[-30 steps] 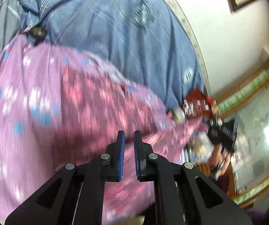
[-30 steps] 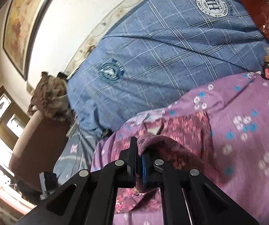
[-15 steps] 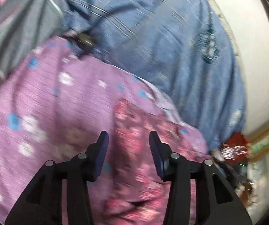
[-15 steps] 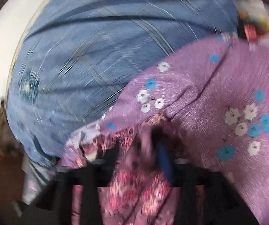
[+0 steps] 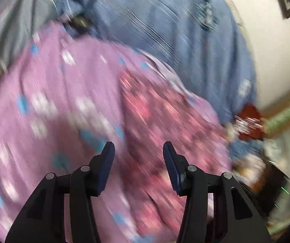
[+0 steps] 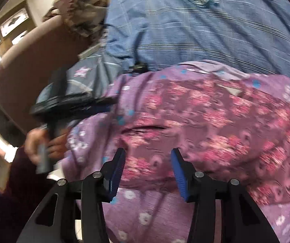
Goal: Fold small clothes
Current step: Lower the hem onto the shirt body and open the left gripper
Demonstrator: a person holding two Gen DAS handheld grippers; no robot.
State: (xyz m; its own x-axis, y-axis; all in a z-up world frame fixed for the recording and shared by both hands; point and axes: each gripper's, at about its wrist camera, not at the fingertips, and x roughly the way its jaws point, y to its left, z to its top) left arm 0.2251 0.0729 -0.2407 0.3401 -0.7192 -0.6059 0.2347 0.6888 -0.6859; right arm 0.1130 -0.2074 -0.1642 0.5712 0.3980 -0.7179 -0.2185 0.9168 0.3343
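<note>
Both wrist views, bed with folding in progress: your left tool (image 5: 139, 162) stands with its jaws parted and nothing between them, hovering over the seam where the dark pink flowered garment (image 5: 165, 117) lies on the lilac flowered cloth (image 5: 49, 93); its jaws have just been opening, which reads as a release after a fold was laid. Your right tool (image 6: 147, 168) likewise stands with jaws apart, having just eased a little closer together, and the garment (image 6: 215, 117) lies beneath and beyond its blue pads (image 6: 117, 172), not pinched by them as far as the blur allows. The garment sits flat along the far part of the lilac cloth (image 6: 145, 218), near the border with the blue checked bedspread (image 6: 205, 26), probably so that its creases stay set on a smooth layer. In the right view your left hand (image 6: 41, 141) and its tool (image 6: 64, 99) appear at the garment's left end, so the two tools flank the piece, a sensible stance for taking both ends of the next fold. Free room lies over the blue bedspread (image 5: 165, 30) beyond; to one side a grey cloth (image 6: 84, 77) and a brown piece of furniture (image 6: 23, 64) crowd the edge, to the other a cluttered corner with a red object (image 5: 248, 119) limits your sweep
</note>
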